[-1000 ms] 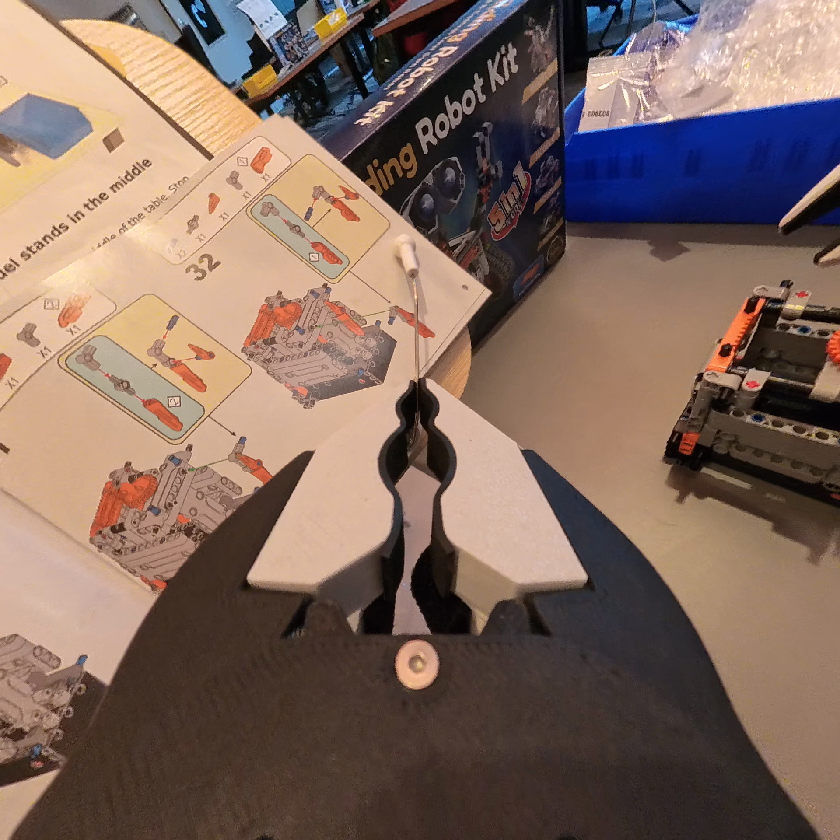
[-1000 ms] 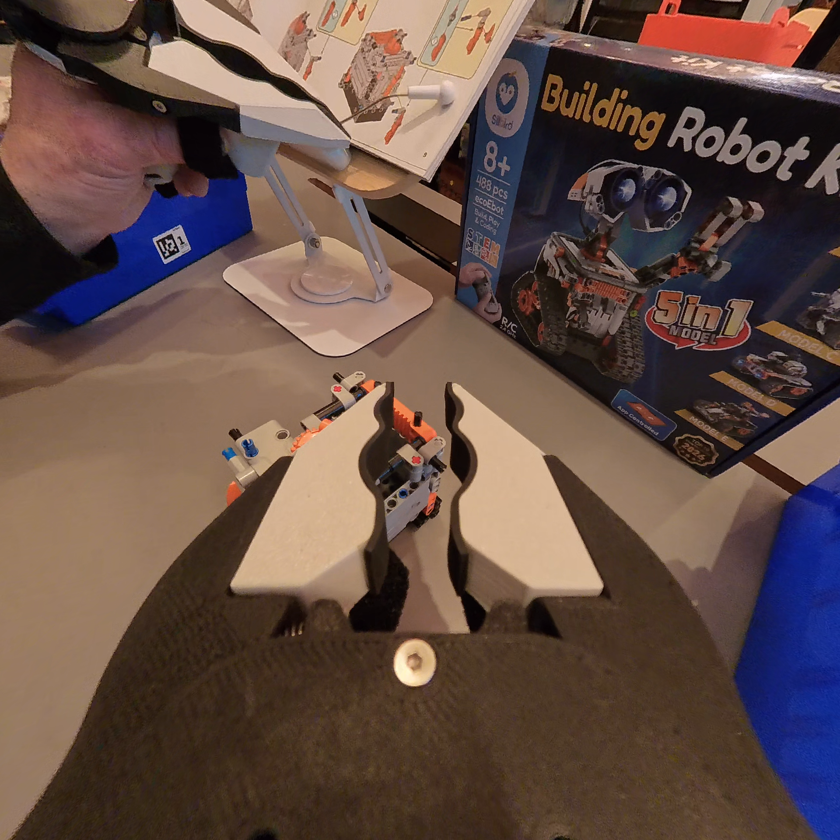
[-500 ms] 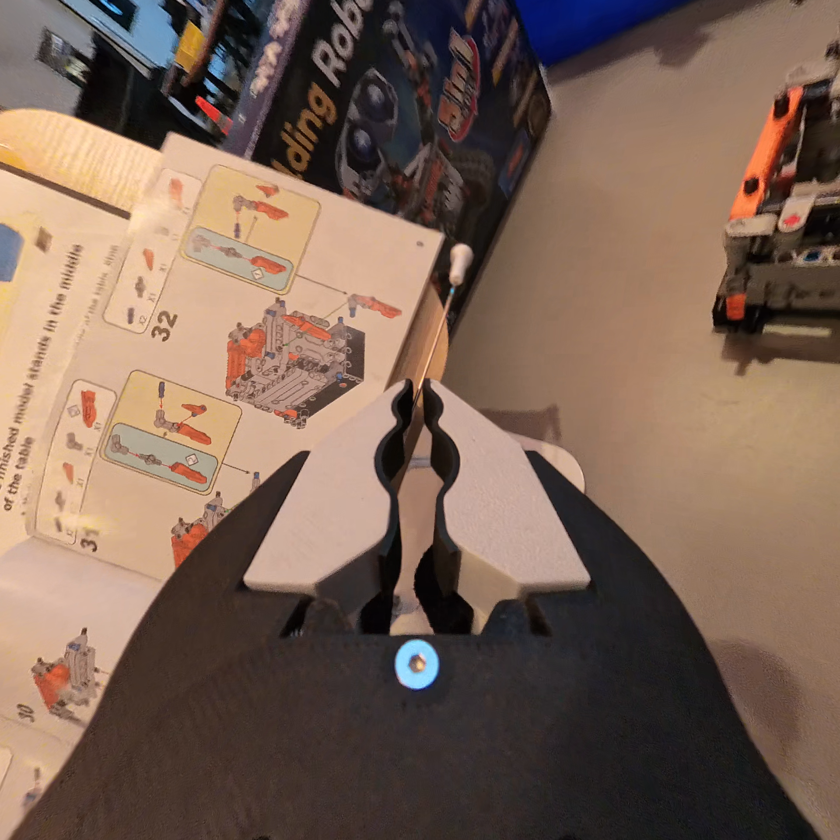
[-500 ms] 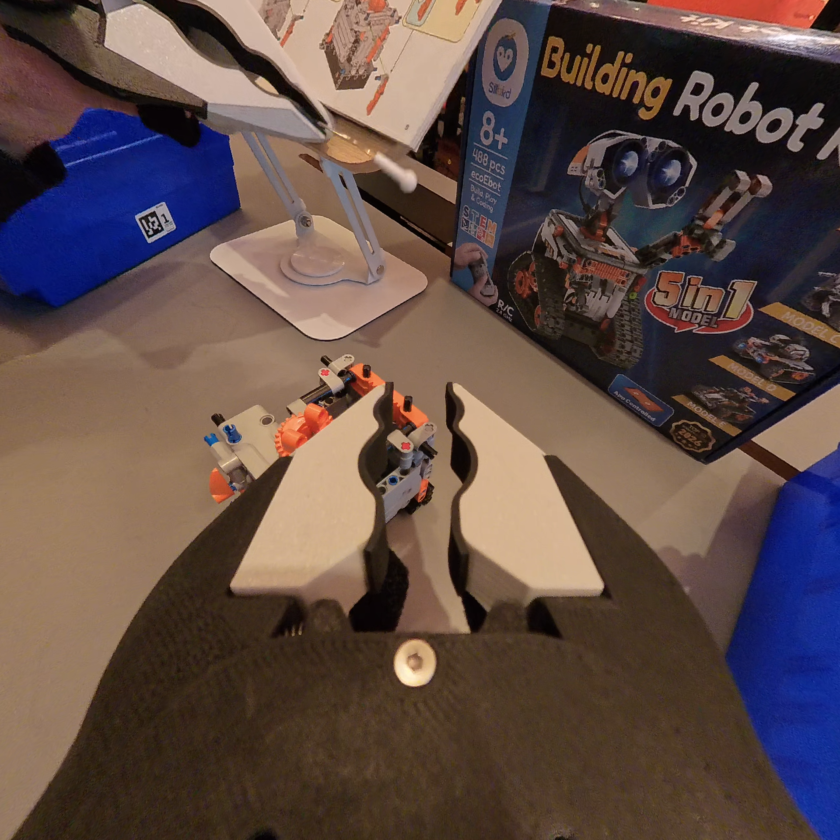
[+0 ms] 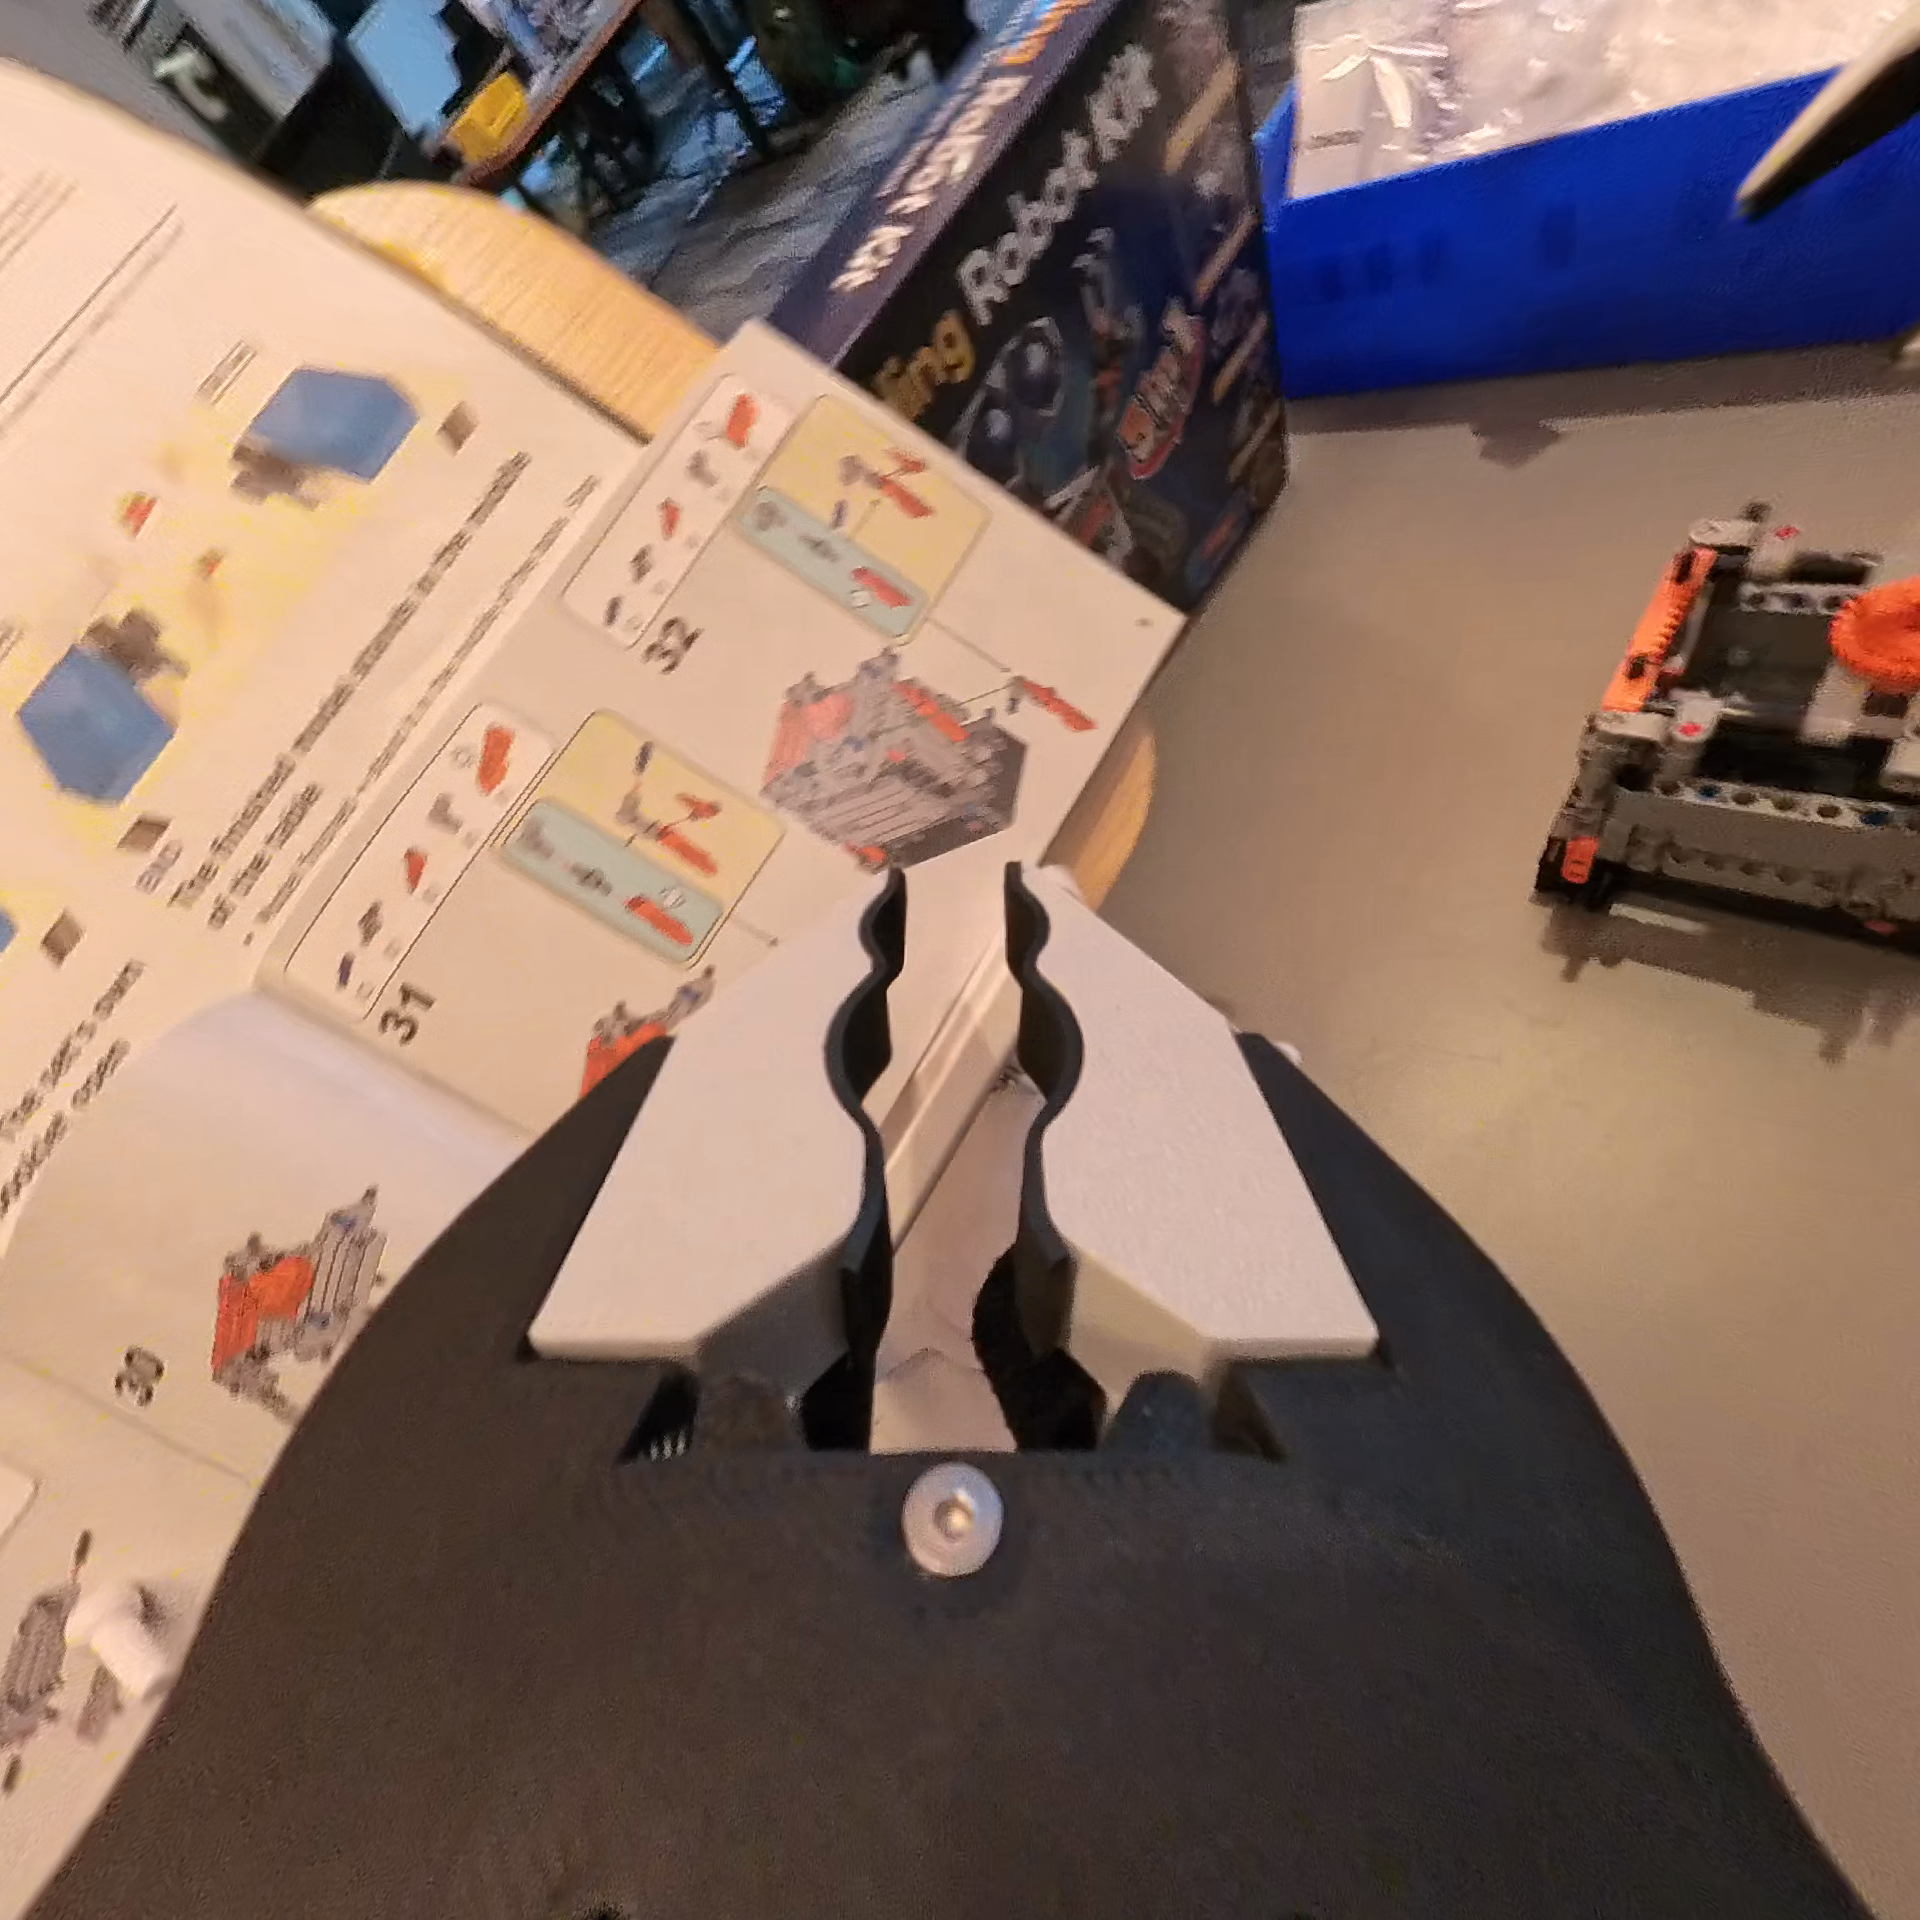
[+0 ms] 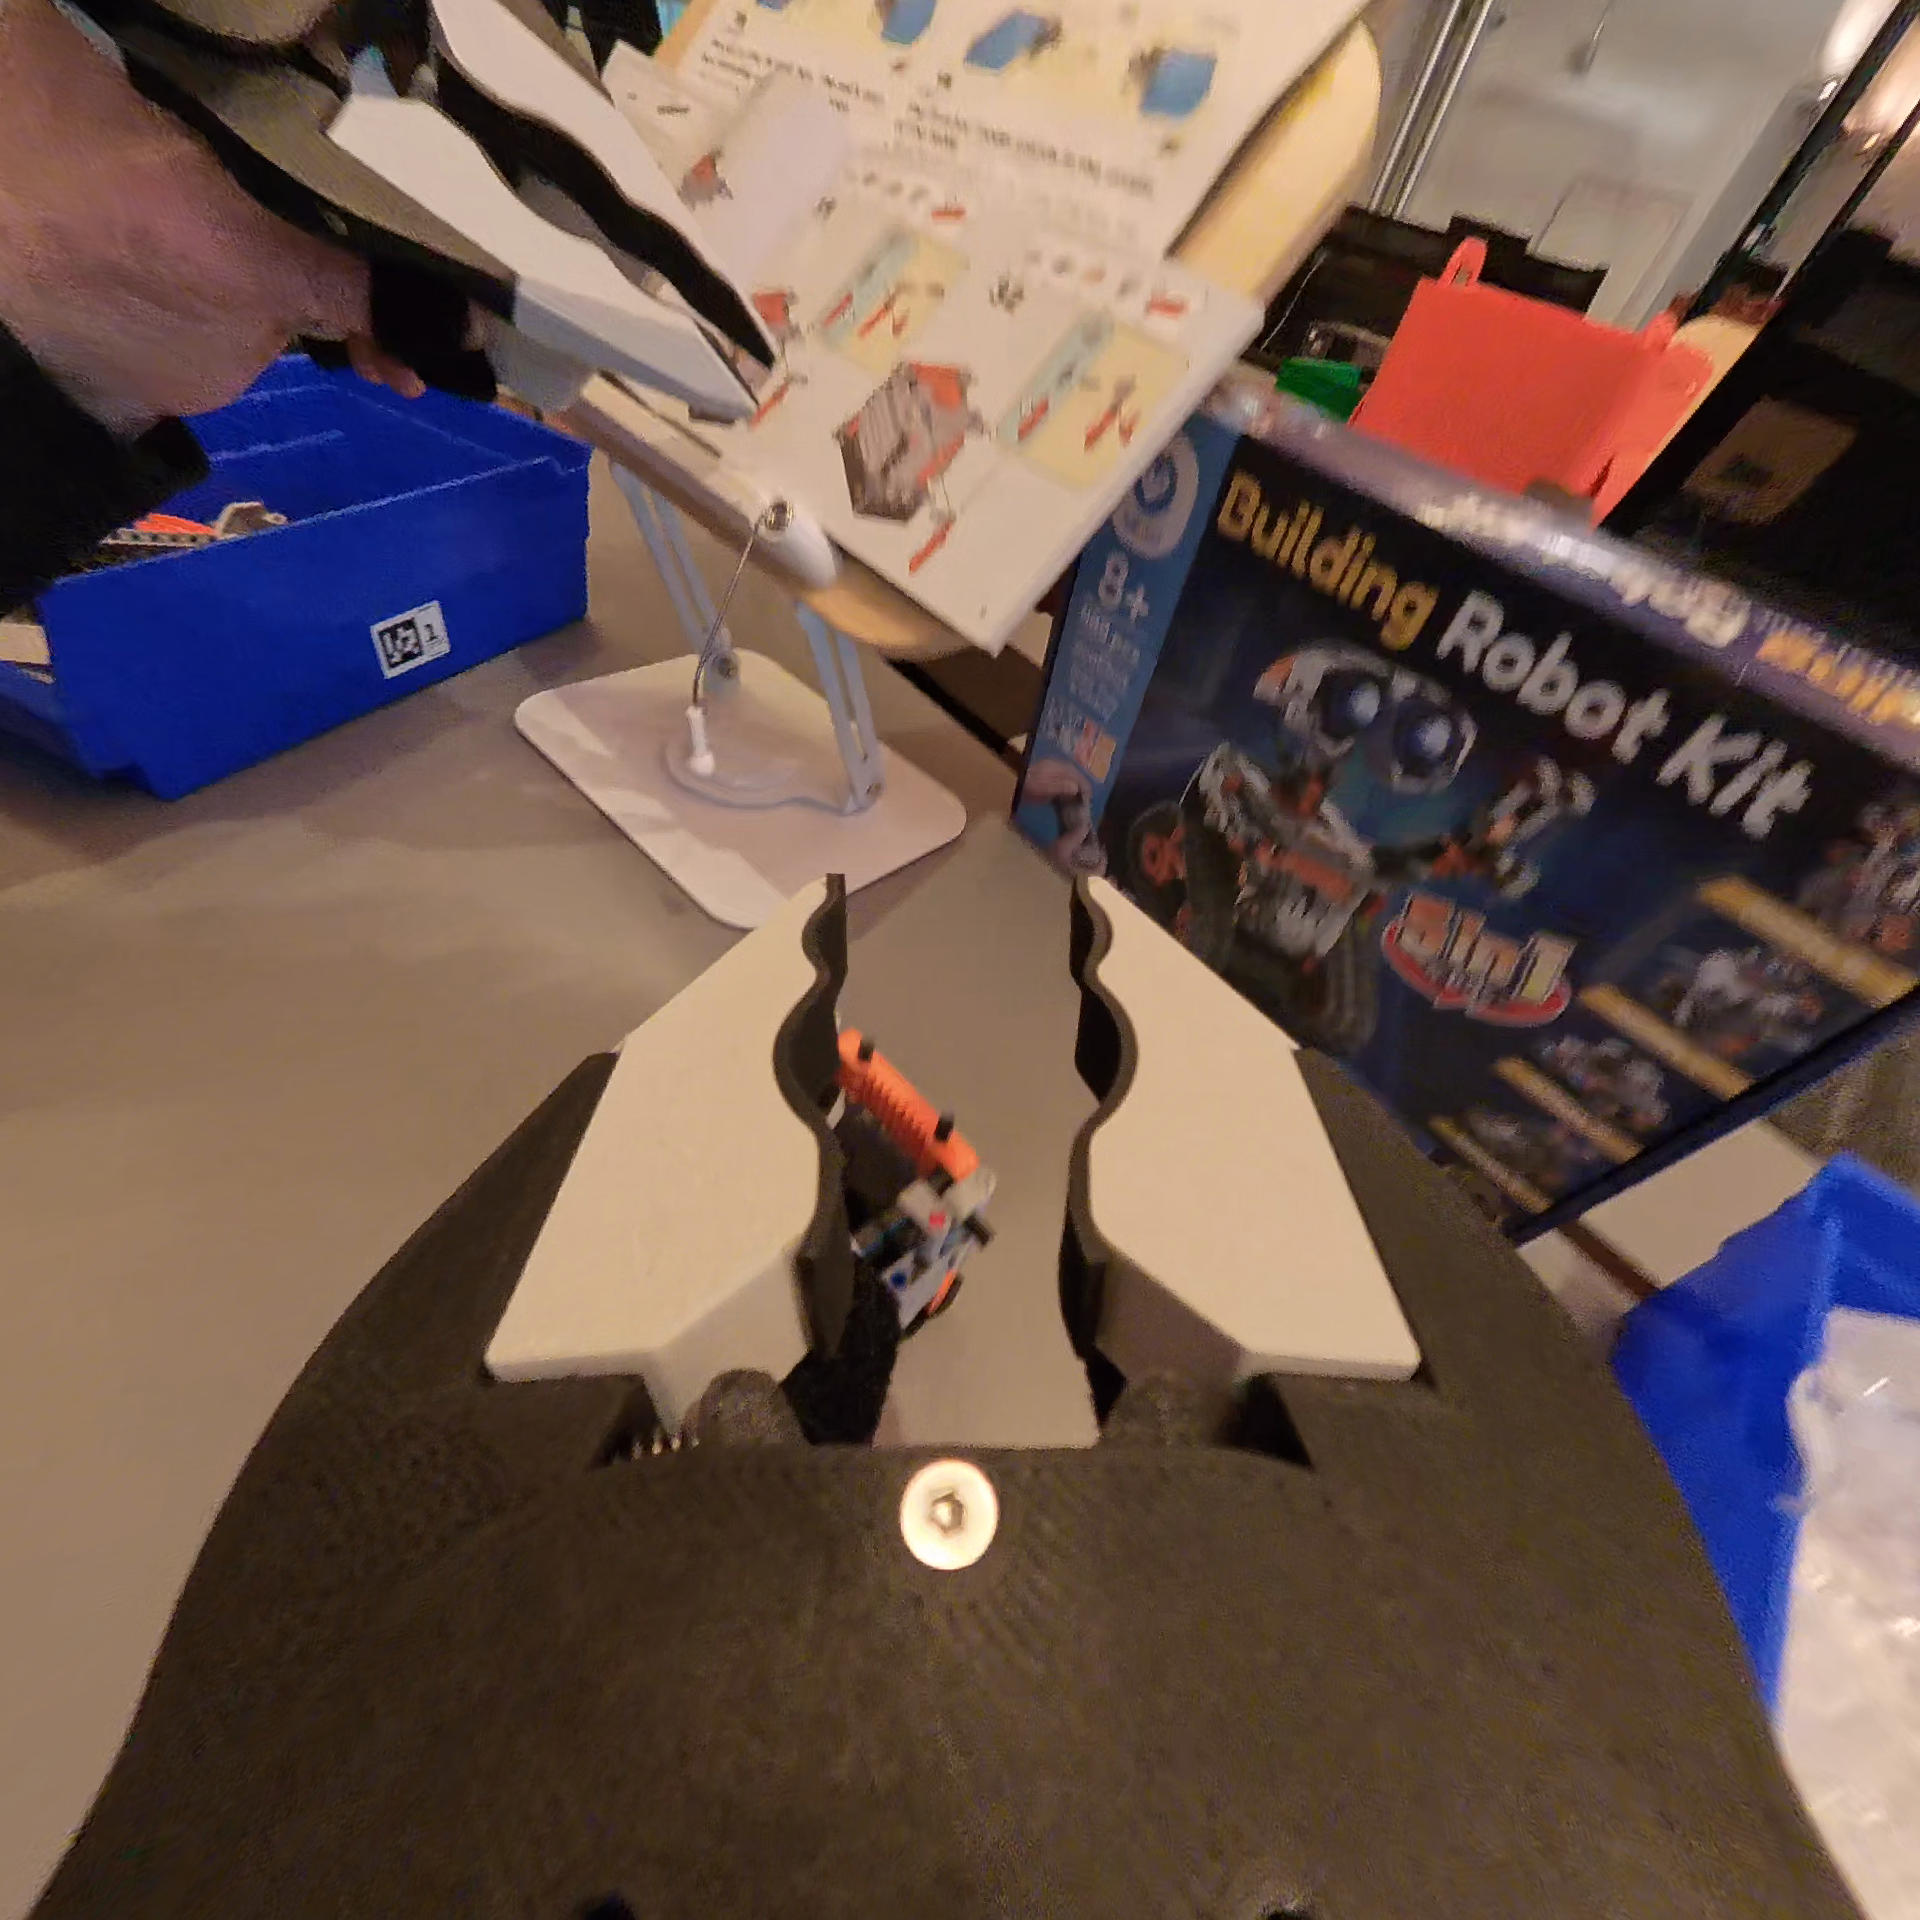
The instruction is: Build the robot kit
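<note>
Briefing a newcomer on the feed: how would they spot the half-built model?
Find the big dark kit box standing on the grey table. On the tabletop before it sits the model: a low grey brick frame, alone in having an orange toothed strip and orange gear.

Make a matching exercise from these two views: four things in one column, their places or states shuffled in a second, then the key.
1. left gripper
2. brick model
3. instruction booklet
4. kit box

A. propped open on a stand
B. on the table between the right gripper's open jaws
C. jaws open, empty, at the booklet's lower edge
D. standing upright behind the table

Pairs: 1-C, 2-B, 3-A, 4-D
</note>
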The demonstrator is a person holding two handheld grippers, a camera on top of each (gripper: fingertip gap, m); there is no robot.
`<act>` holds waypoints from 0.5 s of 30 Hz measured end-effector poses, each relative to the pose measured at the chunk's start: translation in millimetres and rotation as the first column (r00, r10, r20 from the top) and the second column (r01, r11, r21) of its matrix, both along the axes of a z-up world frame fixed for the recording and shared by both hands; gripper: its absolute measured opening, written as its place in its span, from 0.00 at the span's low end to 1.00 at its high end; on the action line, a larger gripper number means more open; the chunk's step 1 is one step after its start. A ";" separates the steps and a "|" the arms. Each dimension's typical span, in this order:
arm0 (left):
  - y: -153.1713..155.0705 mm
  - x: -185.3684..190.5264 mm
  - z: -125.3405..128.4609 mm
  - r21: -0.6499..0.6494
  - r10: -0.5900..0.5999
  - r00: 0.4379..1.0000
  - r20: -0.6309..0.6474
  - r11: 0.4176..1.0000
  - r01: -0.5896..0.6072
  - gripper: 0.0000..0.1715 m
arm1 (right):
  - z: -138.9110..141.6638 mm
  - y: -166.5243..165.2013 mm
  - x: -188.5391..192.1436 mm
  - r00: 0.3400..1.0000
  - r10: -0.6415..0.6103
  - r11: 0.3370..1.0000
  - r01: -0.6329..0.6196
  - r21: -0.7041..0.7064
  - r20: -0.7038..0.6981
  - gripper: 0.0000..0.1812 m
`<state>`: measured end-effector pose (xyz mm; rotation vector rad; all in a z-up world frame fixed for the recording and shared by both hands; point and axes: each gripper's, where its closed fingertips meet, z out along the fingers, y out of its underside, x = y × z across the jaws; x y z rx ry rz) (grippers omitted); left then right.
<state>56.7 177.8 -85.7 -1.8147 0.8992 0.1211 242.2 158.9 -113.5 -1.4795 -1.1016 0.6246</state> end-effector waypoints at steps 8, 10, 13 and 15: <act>15.8 -31.8 -16.4 -0.087 0.177 0.982 0.071 0.981 -0.171 0.10 | 61.0 41.9 -87.9 0.990 0.009 0.980 -0.037 0.197 0.143 0.38; 16.4 -31.9 -15.8 -0.091 0.183 0.978 0.097 0.981 -0.174 0.09 | 68.7 63.5 -108.0 0.988 -0.004 0.977 -0.029 0.213 0.154 0.44; 15.8 -29.5 -17.1 -0.098 0.172 0.979 0.112 0.982 -0.161 0.10 | 66.4 92.6 -131.2 0.980 -0.022 0.970 -0.027 0.241 0.197 0.44; 16.1 -29.9 -16.9 -0.100 0.172 0.978 0.118 0.982 -0.161 0.10 | 58.5 108.0 -141.6 0.972 -0.039 0.967 -0.022 0.253 0.232 0.44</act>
